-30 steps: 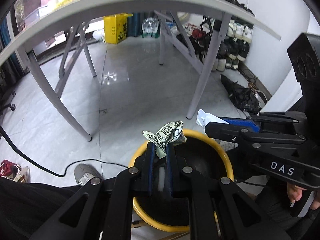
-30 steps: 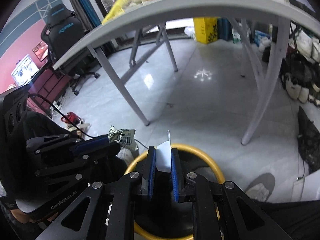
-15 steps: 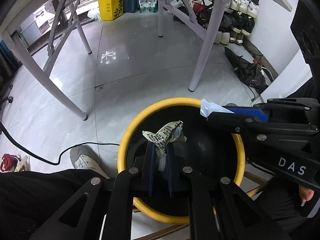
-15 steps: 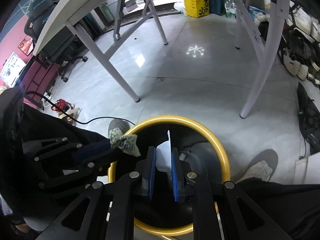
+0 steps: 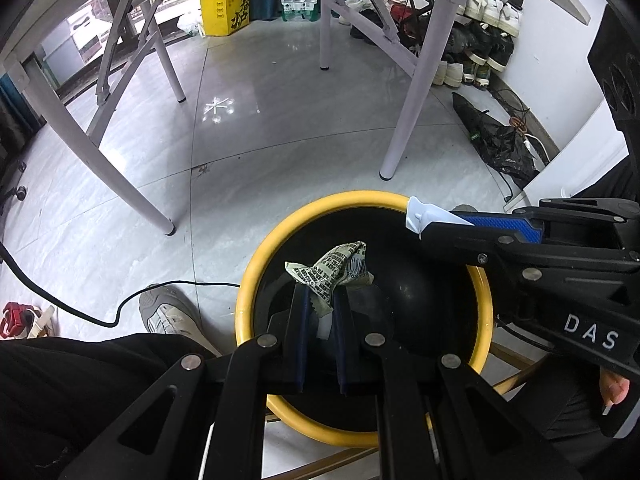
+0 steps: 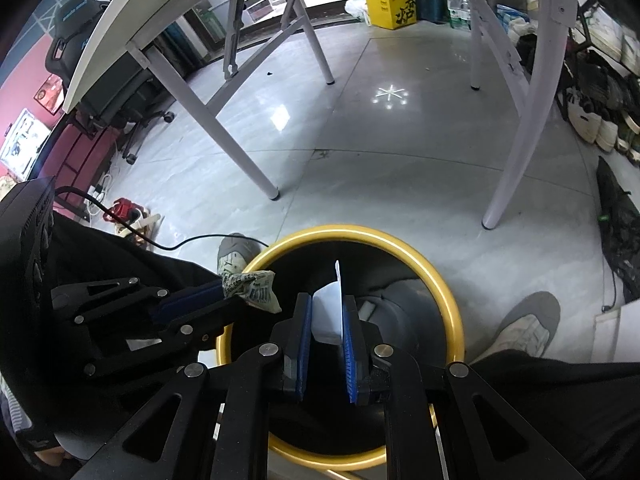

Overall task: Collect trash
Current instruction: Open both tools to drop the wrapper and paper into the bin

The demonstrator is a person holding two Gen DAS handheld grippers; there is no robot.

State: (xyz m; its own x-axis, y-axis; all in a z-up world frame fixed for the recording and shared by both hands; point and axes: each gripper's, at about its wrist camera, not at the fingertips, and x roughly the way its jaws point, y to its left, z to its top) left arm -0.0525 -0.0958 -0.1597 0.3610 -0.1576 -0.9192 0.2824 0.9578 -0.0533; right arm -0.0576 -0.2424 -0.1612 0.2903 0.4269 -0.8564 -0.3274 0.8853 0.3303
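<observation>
Over the yellow-rimmed bin (image 5: 256,264), the left hand-held gripper (image 5: 322,308) is clamped on a crumpled printed wrapper (image 5: 332,268); the right hand-held gripper (image 6: 326,316) pinches a white scrap (image 6: 330,312). White table legs (image 5: 408,96) stand on the floor beyond.

Left gripper (image 5: 320,308) and right gripper (image 6: 326,316) clamped, side by side

A yellow box (image 5: 227,4) and water bottles (image 5: 299,2) stand on the grey floor (image 5: 260,128) beyond white table legs (image 5: 416,80), with shoes (image 5: 486,40) along the wall and a black cable (image 5: 80,312) nearby.
</observation>
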